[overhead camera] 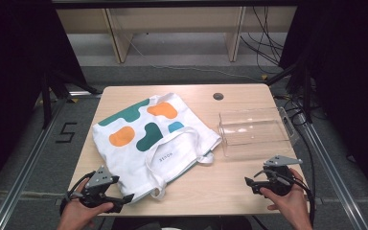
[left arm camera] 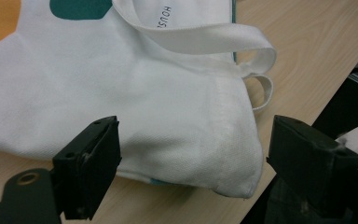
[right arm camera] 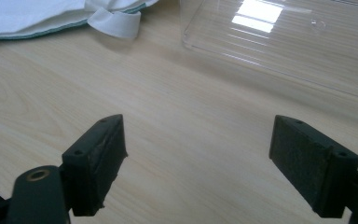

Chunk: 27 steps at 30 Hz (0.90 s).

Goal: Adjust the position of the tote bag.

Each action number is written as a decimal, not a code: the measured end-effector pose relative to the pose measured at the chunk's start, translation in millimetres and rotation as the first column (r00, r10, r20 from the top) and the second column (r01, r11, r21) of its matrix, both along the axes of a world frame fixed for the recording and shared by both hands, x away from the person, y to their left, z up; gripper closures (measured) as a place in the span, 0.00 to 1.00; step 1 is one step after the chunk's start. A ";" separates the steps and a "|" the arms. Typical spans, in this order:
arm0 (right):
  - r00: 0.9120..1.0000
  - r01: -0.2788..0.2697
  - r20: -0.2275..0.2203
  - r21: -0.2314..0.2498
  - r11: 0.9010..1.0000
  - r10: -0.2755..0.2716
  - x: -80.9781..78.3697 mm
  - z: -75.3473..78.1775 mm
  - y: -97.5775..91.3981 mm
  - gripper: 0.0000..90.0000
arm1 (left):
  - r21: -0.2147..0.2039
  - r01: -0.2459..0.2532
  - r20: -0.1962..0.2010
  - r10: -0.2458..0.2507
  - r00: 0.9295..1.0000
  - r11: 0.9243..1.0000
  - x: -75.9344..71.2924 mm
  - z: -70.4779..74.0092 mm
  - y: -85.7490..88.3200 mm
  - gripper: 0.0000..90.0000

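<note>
High view, nearest edge first: the left hand-held gripper [overhead camera: 124, 197] sits at the near left corner of the worktop [overhead camera: 220, 189], its jaws spread wide and pointing at the near corner of the tote bag [overhead camera: 148, 139], with nothing gripped. The right hand-held gripper [overhead camera: 250, 183] rests near the front right, jaws equally wide apart and empty, over bare wood just in front of the clear plastic box [overhead camera: 256, 130].

Left gripper view adds the close detail: the bag's white corner [left arm camera: 233, 172] lies between the two black jaws, which stand clear of the cloth on both sides, and the bag's straps [left arm camera: 256, 51] loop toward the worktop edge. Right gripper view gives the wood grain between its open jaws, the box's see-through wall [right arm camera: 279, 32] farther ahead, and a strap end [right arm camera: 114, 23] at the upper left.

Farther back from above, the bag lies flat across the left and middle, printed with green, orange and blue blotches. A round cable hole [overhead camera: 218, 96] marks the far side.
</note>
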State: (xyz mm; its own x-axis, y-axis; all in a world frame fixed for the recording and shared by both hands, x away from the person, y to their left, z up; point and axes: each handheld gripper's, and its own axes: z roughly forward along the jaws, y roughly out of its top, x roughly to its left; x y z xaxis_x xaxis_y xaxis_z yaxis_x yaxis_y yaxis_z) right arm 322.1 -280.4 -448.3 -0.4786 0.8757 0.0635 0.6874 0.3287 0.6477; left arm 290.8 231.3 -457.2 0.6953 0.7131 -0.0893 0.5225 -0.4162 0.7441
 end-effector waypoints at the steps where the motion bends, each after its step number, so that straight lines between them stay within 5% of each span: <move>1: 1.000 0.000 0.000 0.000 1.000 0.000 0.0 0.0 0.0 0.21 | -0.001 0.000 0.000 0.000 1.000 1.000 -0.1 0.0 0.0 0.18; 3: 1.000 0.004 -0.008 0.000 1.000 -0.004 0.0 -1.3 0.3 0.21 | 0.032 0.016 0.016 -0.016 1.000 0.999 1.3 1.1 1.3 0.18; 14: 1.000 -0.028 -0.014 0.003 1.000 0.028 0.6 0.2 2.1 0.21 | 0.014 0.018 0.010 -0.018 1.000 1.000 0.2 0.8 -2.9 0.18; 15: 0.999 -0.034 0.017 -0.026 0.999 0.034 1.2 -0.8 0.5 0.21 | 0.038 0.021 0.013 -0.021 1.000 0.999 0.8 1.5 -2.0 0.18; 18: 1.000 -0.010 0.005 -0.012 1.000 0.010 0.3 0.2 1.8 0.21 | 0.009 0.012 -0.002 -0.012 1.000 1.000 -0.7 1.5 -5.3 0.18; 27: 0.999 -0.039 0.006 -0.023 0.999 0.039 1.3 -1.7 3.6 0.22 | 0.086 0.051 -0.004 -0.051 0.999 0.995 0.1 -3.1 -18.8 0.19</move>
